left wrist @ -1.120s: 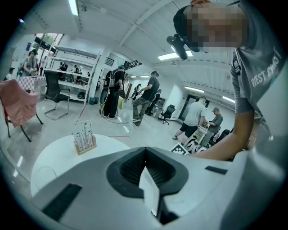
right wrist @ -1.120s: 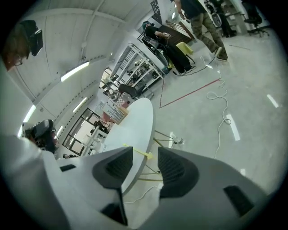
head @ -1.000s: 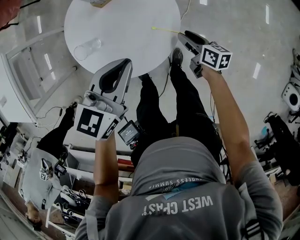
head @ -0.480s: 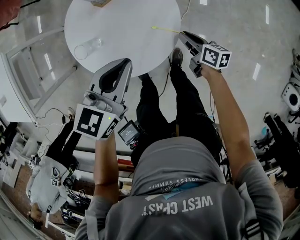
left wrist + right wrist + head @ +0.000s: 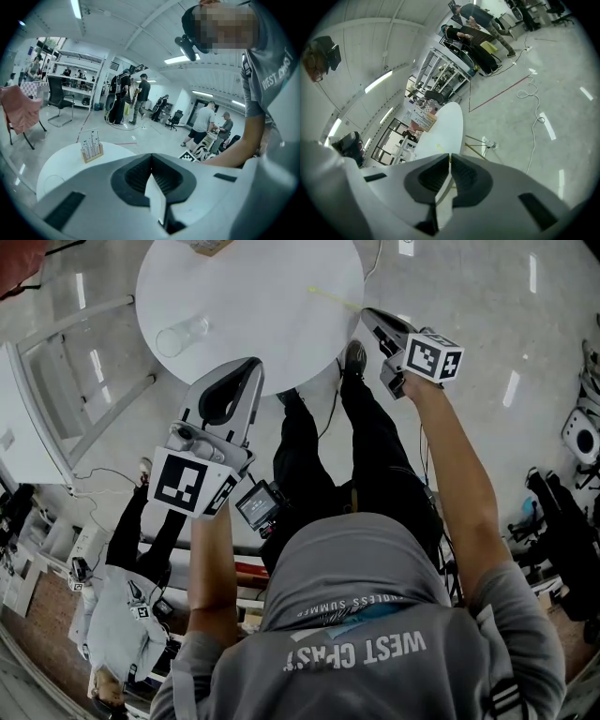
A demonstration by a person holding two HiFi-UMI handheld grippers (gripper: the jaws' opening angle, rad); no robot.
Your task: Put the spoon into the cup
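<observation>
A thin yellow spoon [image 5: 328, 297] lies on the round white table [image 5: 253, 324] near its right edge, with the handle pointing off the rim. My right gripper [image 5: 367, 314] is at that handle end. Its jaws are closing, and in the right gripper view a sliver of the yellow spoon [image 5: 450, 157] sits pinched at the tip of the right gripper [image 5: 450, 161]. A clear cup [image 5: 182, 336] rests on the table's left side. My left gripper [image 5: 249, 366] hovers over the table's near edge, shut and empty; its pads [image 5: 152, 176] meet.
A wooden rack [image 5: 206, 246] stands at the table's far edge, also visible as the rack [image 5: 91, 151] in the left gripper view. The person's legs and shoes are under the near rim. A bystander [image 5: 122, 615] stands at lower left. Cables [image 5: 532, 93] run across the floor.
The right gripper's jaws went from wide open to nearly together around the spoon's handle end. Both hands stayed put. The bystander at lower left moved.
</observation>
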